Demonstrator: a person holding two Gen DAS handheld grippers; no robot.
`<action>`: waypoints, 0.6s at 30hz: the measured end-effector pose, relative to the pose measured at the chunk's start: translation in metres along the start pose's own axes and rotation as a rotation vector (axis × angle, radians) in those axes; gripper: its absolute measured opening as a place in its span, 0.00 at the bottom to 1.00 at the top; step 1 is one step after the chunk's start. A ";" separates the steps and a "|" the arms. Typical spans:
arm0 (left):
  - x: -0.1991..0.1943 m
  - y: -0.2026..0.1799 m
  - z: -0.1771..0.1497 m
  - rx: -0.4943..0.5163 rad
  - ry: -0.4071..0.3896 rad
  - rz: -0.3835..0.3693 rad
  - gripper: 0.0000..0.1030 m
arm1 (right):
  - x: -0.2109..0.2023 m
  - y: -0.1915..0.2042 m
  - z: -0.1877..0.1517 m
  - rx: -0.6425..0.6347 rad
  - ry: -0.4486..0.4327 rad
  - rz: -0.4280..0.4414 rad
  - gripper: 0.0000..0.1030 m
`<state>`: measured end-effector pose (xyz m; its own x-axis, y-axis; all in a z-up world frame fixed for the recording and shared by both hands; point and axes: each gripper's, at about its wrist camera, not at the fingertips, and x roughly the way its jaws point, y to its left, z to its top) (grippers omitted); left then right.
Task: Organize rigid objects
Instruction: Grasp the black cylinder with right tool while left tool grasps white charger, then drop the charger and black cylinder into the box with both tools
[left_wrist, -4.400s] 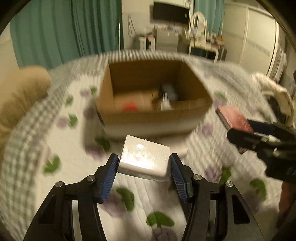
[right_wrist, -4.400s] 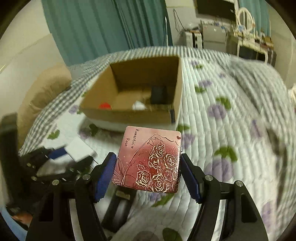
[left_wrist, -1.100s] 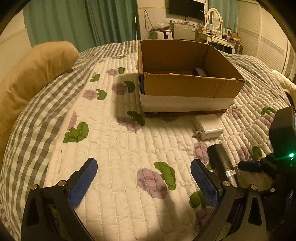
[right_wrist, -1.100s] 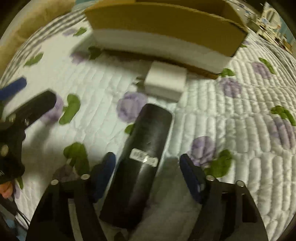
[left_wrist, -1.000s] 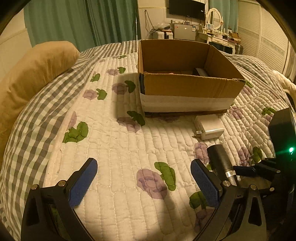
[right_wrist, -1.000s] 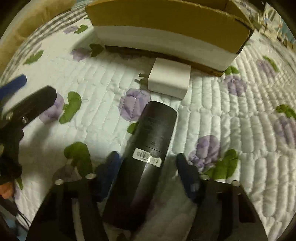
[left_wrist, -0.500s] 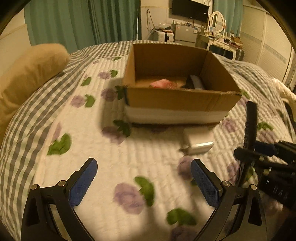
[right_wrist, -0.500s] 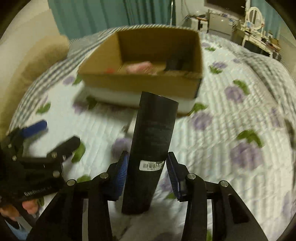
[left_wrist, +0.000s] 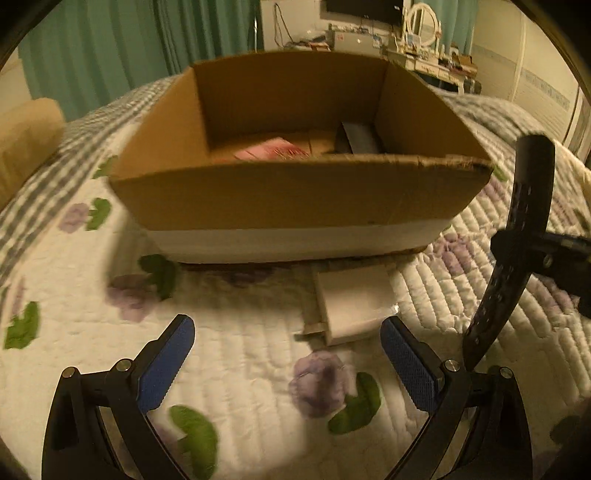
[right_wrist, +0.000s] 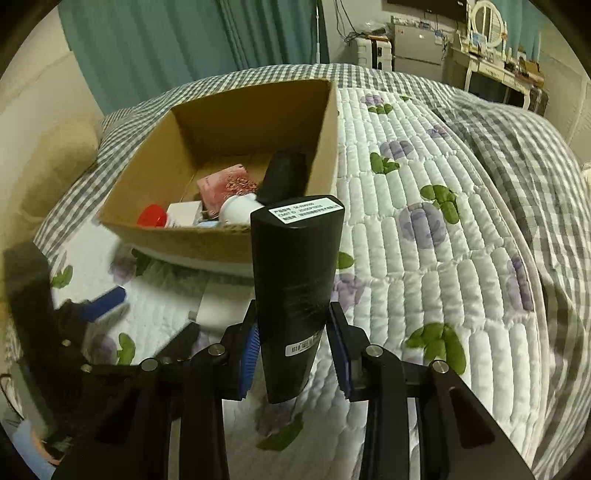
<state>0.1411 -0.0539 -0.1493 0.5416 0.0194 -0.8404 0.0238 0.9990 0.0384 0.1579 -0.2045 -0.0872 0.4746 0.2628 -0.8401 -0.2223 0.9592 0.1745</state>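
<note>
My right gripper is shut on a black remote control and holds it upright above the quilt, in front of the open cardboard box. The remote also shows at the right of the left wrist view. My left gripper is open and empty, low over the quilt. A white charger lies on the quilt just ahead of it, toward its right finger, in front of the box. The box holds a pink card, a black item, a red cap and white items.
A quilted bedspread with purple flowers covers the bed. A tan pillow lies at the far left. Teal curtains and a dresser with clutter stand behind the bed.
My right gripper closed on the remote, lifted it off the quilt and now holds it upright near the box. My left gripper moved closer to the box and the white charger.
</note>
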 end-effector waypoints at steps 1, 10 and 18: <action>0.004 -0.002 0.001 -0.001 0.013 -0.010 1.00 | 0.003 -0.003 0.002 0.008 0.005 0.006 0.33; 0.033 -0.028 0.011 0.049 0.030 -0.043 0.96 | 0.016 -0.020 0.002 0.056 0.009 0.015 0.31; 0.034 -0.037 0.008 0.110 0.027 -0.084 0.55 | 0.019 -0.019 0.000 0.053 0.011 -0.001 0.27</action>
<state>0.1649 -0.0906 -0.1748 0.5110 -0.0615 -0.8574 0.1611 0.9866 0.0252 0.1714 -0.2179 -0.1060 0.4656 0.2611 -0.8456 -0.1762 0.9637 0.2005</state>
